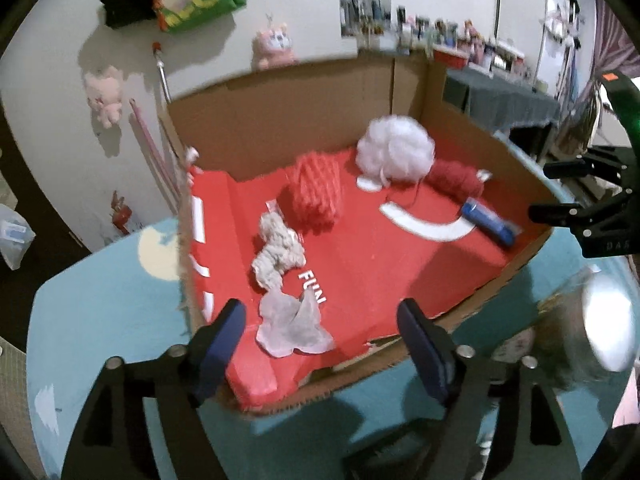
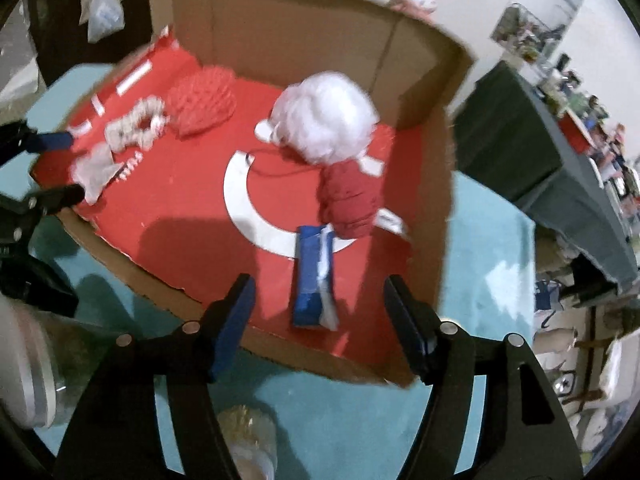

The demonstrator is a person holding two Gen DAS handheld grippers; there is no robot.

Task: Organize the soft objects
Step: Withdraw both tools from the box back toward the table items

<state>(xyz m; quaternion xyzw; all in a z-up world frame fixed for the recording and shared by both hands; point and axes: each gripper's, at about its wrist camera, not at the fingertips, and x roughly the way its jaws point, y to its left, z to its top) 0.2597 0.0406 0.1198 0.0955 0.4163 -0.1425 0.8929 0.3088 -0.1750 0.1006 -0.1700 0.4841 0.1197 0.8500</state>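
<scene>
A cardboard box (image 1: 280, 120) with a red floor (image 2: 180, 208) sits on a teal table. Inside lie a white mesh puff (image 1: 394, 148), a red-orange knit piece (image 1: 314, 192), a dark red yarn ball (image 1: 454, 178), a beige knotted rope (image 1: 276, 254), a thin white cloth (image 1: 294, 326) and a blue packet (image 2: 314, 280). My left gripper (image 1: 322, 346) hangs open over the white cloth, not touching it. My right gripper (image 2: 318, 320) is open above the near end of the blue packet, its pads apart from it.
A clear jar with a silver lid (image 1: 608, 324) stands on the table right of the box, and another round container (image 2: 248, 440) lies below the right gripper. A dark-covered table (image 2: 520, 152) crowded with small items stands behind. Plush toys hang on the wall (image 1: 104, 92).
</scene>
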